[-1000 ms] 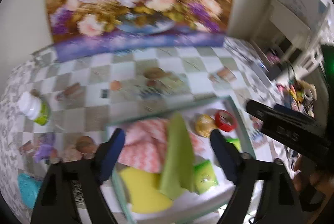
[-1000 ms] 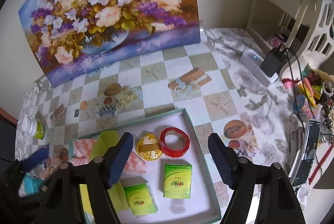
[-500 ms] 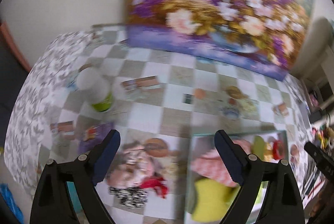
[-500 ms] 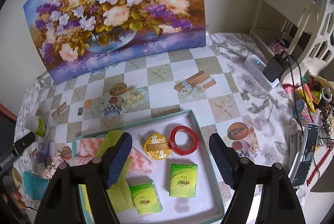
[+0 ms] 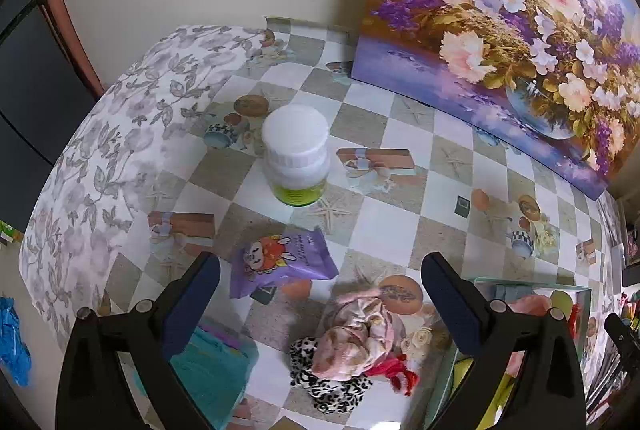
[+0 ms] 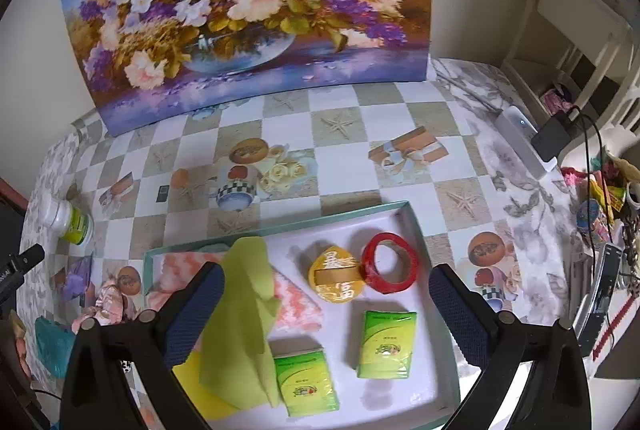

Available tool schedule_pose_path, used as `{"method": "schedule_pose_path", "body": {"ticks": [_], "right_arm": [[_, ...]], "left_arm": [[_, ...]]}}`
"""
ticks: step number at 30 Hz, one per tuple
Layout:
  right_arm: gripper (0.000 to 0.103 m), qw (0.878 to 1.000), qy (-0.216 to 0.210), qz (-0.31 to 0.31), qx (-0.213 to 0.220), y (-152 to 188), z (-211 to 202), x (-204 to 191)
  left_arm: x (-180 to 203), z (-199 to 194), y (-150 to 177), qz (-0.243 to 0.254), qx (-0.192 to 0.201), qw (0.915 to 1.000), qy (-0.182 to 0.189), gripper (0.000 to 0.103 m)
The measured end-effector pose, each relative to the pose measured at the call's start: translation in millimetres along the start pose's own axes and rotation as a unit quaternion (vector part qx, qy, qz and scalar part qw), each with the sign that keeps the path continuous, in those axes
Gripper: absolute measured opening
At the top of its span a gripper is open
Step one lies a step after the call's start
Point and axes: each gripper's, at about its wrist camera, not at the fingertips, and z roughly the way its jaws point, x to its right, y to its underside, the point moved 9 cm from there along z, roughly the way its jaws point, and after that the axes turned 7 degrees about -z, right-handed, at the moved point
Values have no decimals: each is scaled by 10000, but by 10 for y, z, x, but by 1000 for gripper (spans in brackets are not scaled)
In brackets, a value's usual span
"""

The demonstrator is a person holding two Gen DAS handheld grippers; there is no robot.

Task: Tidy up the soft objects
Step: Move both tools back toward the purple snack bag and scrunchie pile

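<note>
My left gripper [image 5: 320, 294] hangs over a pile of soft things left of the tray: a pink scrunchie [image 5: 356, 334] on a leopard-print cloth [image 5: 332, 386] with a red scrap [image 5: 396, 374]. Its jaws are opening and grip nothing. A purple packet [image 5: 280, 262] and a teal cloth [image 5: 212, 362] lie nearby. My right gripper [image 6: 326, 310] is above the white tray [image 6: 360, 211], jaws opening, with nothing pressed between them. A green cloth [image 6: 240, 314] stands peaked by its left finger, over a yellow cloth [image 6: 192, 382] and a pink chevron cloth [image 6: 296, 302].
The tray also holds a yellow round pack [image 6: 336, 278], a red tape ring [image 6: 390, 264] and two green tissue packs [image 6: 386, 344]. A white bottle [image 5: 296, 157] stands behind the pile. A flower painting [image 6: 248, 9] leans on the wall. Cables and clutter [image 6: 600, 197] crowd the right edge.
My left gripper swung left, from over the tray and green cloth to over the soft pile beside it. Both grippers' jaws spread wider. The right gripper edged closer to the tray.
</note>
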Motion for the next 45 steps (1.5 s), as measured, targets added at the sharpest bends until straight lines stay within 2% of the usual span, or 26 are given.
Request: {"method": "schedule_pose_path", "body": {"ticks": [7, 11, 15, 22, 25, 35, 45], "right_arm": [[103, 9996, -175, -210, -13, -33, 13, -384], [103, 9981, -453, -428, 8, -53, 29, -781], [103, 9953, -646, -726, 22, -40, 37, -1208], [103, 9842, -1182, -1314, -32, 81, 75, -2023], [103, 9805, -1266, -1494, -140, 168, 148, -2265], [103, 9708, -1415, -1829, -634, 442, 472, -2726], [103, 9614, -1562, -2059, -945, 650, 659, -3006]], "left_arm": [[-124, 18, -28, 25, -132, 9999, 69, 101], [-266, 17, -46, 102, -164, 9998, -46, 101], [-485, 16, -84, -58, -222, 9997, -17, 101], [-795, 130, -90, -187, -394, 9989, -182, 101], [-854, 213, -58, -154, -512, 9984, -204, 101], [-886, 487, 49, -113, -841, 9962, -210, 101], [-881, 573, 31, -177, -883, 9958, -171, 101]]}}
